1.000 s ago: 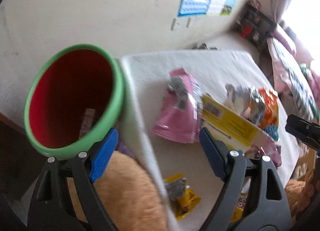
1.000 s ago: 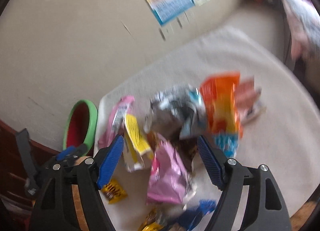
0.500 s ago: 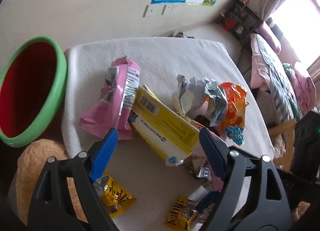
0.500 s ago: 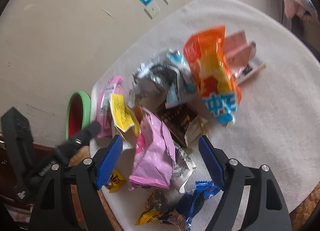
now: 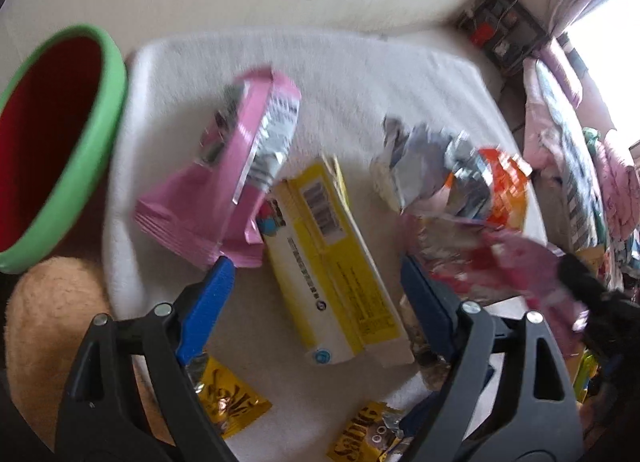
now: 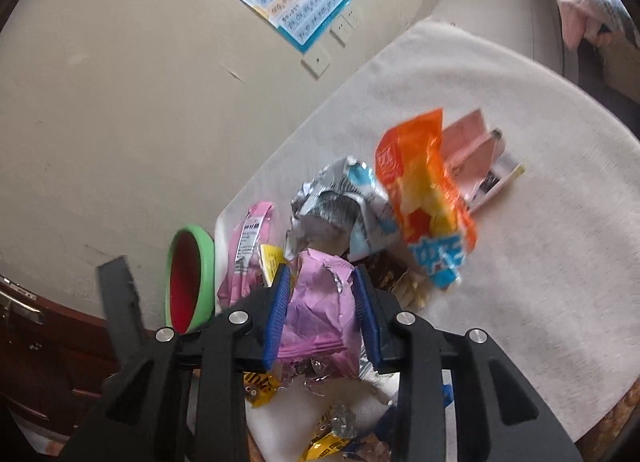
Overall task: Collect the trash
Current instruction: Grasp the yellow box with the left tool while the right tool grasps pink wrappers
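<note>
Left-wrist view, from left to right. At the far left I see the green-rimmed bin (image 5: 86,166) with its red interior, standing off the edge of the white-covered table (image 5: 360,74), above a tan furry object (image 5: 52,326). My left gripper (image 5: 316,282) hangs over the table with its blue-padded jaws spread wide and nothing between them. Just beyond the left pad lies a pink snack bag (image 5: 228,178), its printed end raised. Between the two pads lies a yellow carton (image 5: 332,262), barcode uppermost, flat on the cloth and touching the pink bag. To its right is a crumpled silver wrapper (image 5: 424,166) against an orange packet (image 5: 504,186). Below the gripper, near the table edge, lie two small yellow candy wrappers (image 5: 228,398). At the far right the blurred black body of the other gripper enters the view beside a blurred pink wrapper.

Right-wrist view, from left to right. The bin (image 6: 202,282) appears at the table's left corner, next to the pink snack bag (image 6: 248,250). My right gripper (image 6: 320,294) is clamped on a crumpled pink-purple foil wrapper (image 6: 320,314), both blue pads pressing its sides. Whether the wrapper is lifted clear of the cloth I cannot tell. Beyond it lie the silver wrapper (image 6: 340,210), the orange packet (image 6: 424,198) and, furthest right, a flattened pale pink box (image 6: 476,150).
</note>
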Action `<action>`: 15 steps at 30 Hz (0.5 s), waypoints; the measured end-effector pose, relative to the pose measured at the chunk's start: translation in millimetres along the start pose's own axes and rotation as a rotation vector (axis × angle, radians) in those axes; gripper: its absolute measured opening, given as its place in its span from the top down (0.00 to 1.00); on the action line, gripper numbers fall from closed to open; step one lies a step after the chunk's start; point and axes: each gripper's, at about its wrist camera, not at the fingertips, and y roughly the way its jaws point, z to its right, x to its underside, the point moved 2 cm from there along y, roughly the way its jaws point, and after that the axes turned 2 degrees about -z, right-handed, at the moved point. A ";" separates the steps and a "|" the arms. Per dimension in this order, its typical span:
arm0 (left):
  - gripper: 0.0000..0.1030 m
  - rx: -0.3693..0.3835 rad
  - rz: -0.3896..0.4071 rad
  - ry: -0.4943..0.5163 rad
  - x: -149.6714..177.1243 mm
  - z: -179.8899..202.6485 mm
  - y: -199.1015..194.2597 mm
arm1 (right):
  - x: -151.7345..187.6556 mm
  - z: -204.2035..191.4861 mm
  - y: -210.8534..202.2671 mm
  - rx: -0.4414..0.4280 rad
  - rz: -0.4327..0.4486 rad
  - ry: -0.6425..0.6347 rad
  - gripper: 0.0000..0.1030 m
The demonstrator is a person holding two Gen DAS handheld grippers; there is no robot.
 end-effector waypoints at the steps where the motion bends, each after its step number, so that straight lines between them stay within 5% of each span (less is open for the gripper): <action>1: 0.20 -0.010 -0.020 0.004 2.0 1.2 7.2 | 0.8 -0.3 0.8 0.018 0.000 -0.010 0.69; 7: 0.18 -0.030 -0.047 0.057 12.1 10.7 26.1 | 2.4 -1.4 8.4 0.010 -0.020 -0.012 0.69; 9: 0.36 -0.026 -0.044 0.076 14.5 13.6 28.3 | 1.5 -3.6 8.3 0.009 -0.013 -0.013 0.69; 15: 0.58 -0.014 -0.006 0.125 18.7 17.2 15.9 | -1.7 -0.5 10.3 0.002 -0.005 0.003 0.68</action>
